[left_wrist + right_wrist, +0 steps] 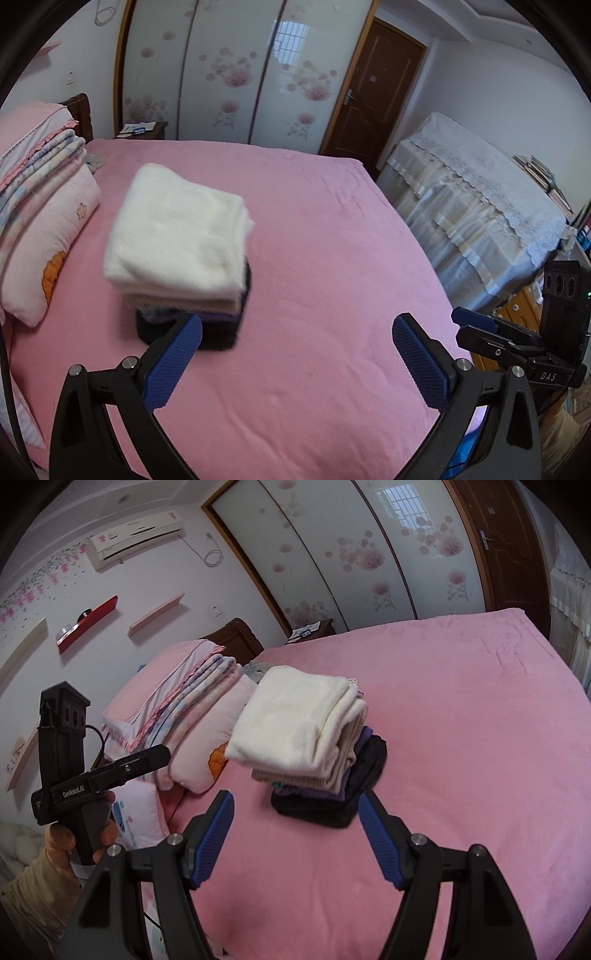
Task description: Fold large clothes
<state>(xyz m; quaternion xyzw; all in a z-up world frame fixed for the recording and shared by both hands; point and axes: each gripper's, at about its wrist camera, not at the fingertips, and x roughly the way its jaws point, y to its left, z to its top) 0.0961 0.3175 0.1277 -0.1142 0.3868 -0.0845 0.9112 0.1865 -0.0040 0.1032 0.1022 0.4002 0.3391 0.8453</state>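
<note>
Soft, light stack of folded clothes (177, 254) on bed (332, 240); grip near edges. Left gripper (295, 354) and right gripper (295, 827) gape wide, empty.

Folded clothes (177, 251) stacked, white garment (295, 716) topmost, black lowest.

White top garment (173, 229), pink bedsheet (314, 229), blue gripper pads (173, 365)

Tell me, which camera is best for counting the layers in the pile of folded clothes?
The right wrist view. There the pile of folded clothes shows its stepped side edges: cream on top, then beige, purple and black. In the left wrist view the pile is blurred, and the left gripper covers part of the black bottom.
</note>
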